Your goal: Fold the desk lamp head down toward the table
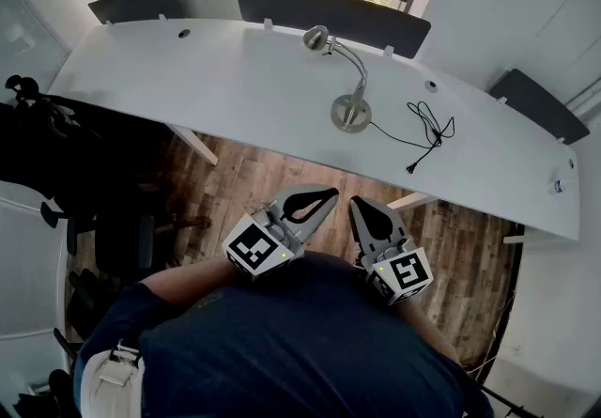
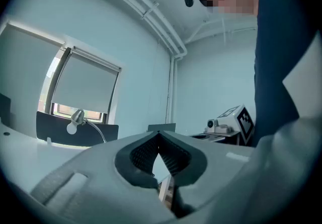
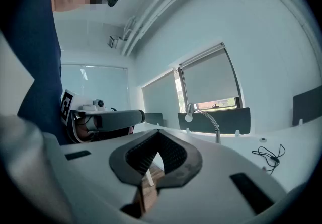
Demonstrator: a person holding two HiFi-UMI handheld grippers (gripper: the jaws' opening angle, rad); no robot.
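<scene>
The silver desk lamp [image 1: 350,113] stands on the white table [image 1: 235,87], its round base near the front edge. Its gooseneck arches up and back to the small head [image 1: 316,38], which is raised. The left gripper view shows the lamp head [image 2: 76,119] far off at left; in the right gripper view the lamp [image 3: 201,115] is right of centre. My left gripper [image 1: 330,192] and right gripper [image 1: 358,204] hover side by side close to the person's body, short of the table edge. Both are shut with nothing in them, jaw tips meeting [image 2: 159,133] [image 3: 158,133].
The lamp's black cable [image 1: 427,130] lies coiled on the table to the right of the base. Dark partition panels [image 1: 331,16] line the table's far edge under a window with a blind. Black office chairs [image 1: 56,162] stand at left on the wood floor [image 1: 244,181].
</scene>
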